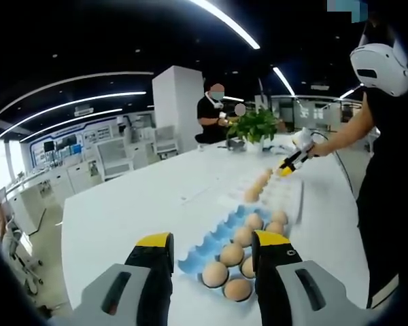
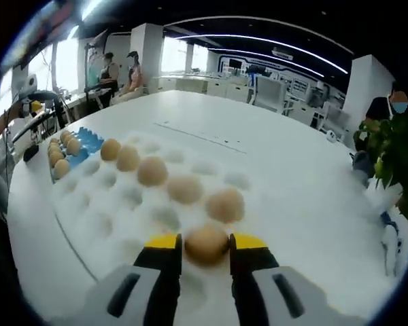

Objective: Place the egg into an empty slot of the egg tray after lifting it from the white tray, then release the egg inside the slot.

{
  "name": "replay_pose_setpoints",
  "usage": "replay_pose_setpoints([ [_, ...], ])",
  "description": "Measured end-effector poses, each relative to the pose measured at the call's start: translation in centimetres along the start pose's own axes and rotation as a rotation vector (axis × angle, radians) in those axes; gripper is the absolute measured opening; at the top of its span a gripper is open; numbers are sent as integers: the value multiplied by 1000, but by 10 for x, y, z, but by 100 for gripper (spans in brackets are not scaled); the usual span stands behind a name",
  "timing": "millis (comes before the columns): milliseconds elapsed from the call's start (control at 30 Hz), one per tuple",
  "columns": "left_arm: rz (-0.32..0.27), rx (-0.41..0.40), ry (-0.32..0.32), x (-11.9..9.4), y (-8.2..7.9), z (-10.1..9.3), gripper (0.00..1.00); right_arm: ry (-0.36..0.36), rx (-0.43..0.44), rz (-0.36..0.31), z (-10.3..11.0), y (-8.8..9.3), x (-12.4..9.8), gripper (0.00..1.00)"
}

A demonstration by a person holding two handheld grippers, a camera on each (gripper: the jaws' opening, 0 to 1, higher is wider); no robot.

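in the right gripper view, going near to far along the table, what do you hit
right gripper closed around an egg → white tray with a diagonal row of eggs → blue egg tray → far desks and chairs

Open-plan lab – workstations [image 1: 112,157], long white table [image 1: 156,197].

Right claw [image 2: 206,246] closed around egg [image 2: 206,243]; left claw [image 1: 212,246] agape, holding nothing.

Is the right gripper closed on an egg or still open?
Shut on it: the right gripper has both yellow-tipped jaws against the egg, which sits in the white tray.
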State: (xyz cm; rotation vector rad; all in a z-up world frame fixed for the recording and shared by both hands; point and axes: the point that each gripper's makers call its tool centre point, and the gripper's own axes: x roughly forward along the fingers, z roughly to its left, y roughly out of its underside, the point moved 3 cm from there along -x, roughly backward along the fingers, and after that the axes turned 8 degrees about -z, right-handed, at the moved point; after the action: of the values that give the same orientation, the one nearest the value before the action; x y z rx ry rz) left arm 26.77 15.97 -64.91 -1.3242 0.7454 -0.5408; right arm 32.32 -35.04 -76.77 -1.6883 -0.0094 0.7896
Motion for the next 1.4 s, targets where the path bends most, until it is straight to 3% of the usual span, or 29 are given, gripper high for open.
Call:
replay_pose_setpoints([
  [400,0,7,0,0,-3,-1,46,5,103,-52,-2,-2,4,26],
  [467,-5,6,-1,-1,-4,-1,46,5,64,-44,0,-3,4,26],
  [567,-4,6,-5,-1,-3,0,46,31,80,-32,2,-6,1,25],
  [700,-6,6,-2,0,-3,0,46,35,59,-67,5,-17,-9,25],
  [833,-4,4,-4,-1,-1,1,46,4,49,-126,22,-42,-17,25],
  [867,-3,5,-5,-2,-1,2,46,-34,63,-151,34,-51,-15,25],
  [967,-1,4,-9,-2,0,3,46,-99,-13,-156,60,-64,-8,25],
  [1100,-4,1,-11,-3,0,3,46,-206,-13,-195,102,-83,12,25],
  [1300,2,5,-13,-5,0,2,46,-341,-55,-204,151,-97,33,26],
  [1400,4,5,-16,-5,0,3,46,-389,-66,-202,164,-100,45,26],
])
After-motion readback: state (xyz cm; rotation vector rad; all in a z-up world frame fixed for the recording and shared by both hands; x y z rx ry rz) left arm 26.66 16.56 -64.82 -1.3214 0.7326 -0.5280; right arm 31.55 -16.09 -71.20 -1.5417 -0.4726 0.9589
